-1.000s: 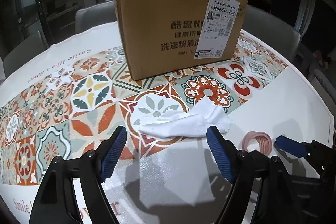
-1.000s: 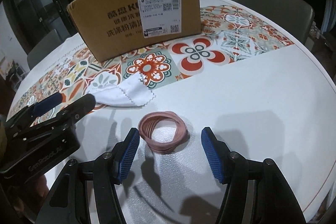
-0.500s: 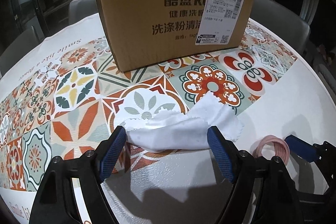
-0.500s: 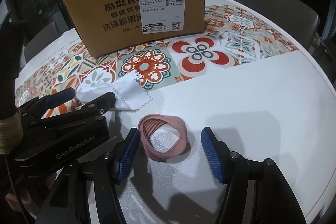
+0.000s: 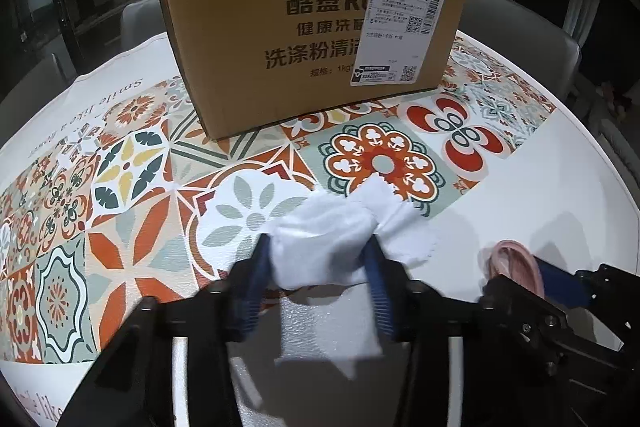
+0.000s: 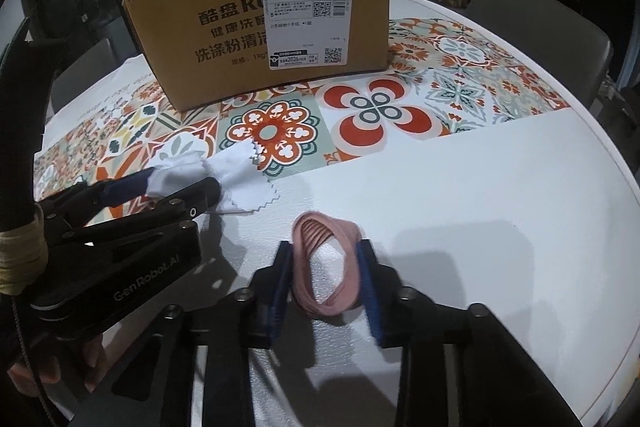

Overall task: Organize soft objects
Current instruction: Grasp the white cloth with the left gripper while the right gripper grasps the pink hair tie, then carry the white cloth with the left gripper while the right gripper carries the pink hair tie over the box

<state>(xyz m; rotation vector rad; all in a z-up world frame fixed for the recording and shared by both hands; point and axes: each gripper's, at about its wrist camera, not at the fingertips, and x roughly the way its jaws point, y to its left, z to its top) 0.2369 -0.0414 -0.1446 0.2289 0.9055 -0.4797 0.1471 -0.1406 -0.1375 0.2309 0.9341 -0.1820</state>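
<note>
Both tools were closing: my left tool (image 5: 320, 259) on the white cloth (image 5: 344, 227), my right tool (image 6: 325, 267) on the pink band bundle (image 6: 326, 267). Risk: loose cloth corner beyond the left tool snagging the table (image 6: 500, 227); bands springing free of the right tool.

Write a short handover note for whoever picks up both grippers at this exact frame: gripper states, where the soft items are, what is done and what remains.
Left gripper: jaws closing, pads pressing the bunched white cloth, which lies on the table.
Right gripper: jaws closing, pads against the sides of the pink band bundle, also on the table.
Cardboard box stands upright behind both items on the patterned mat; its inside is not visible.
Done: both items gripped.
Left: neither is lifted or put away yet. The box looks like the likely destination, but that is a guess.
</note>
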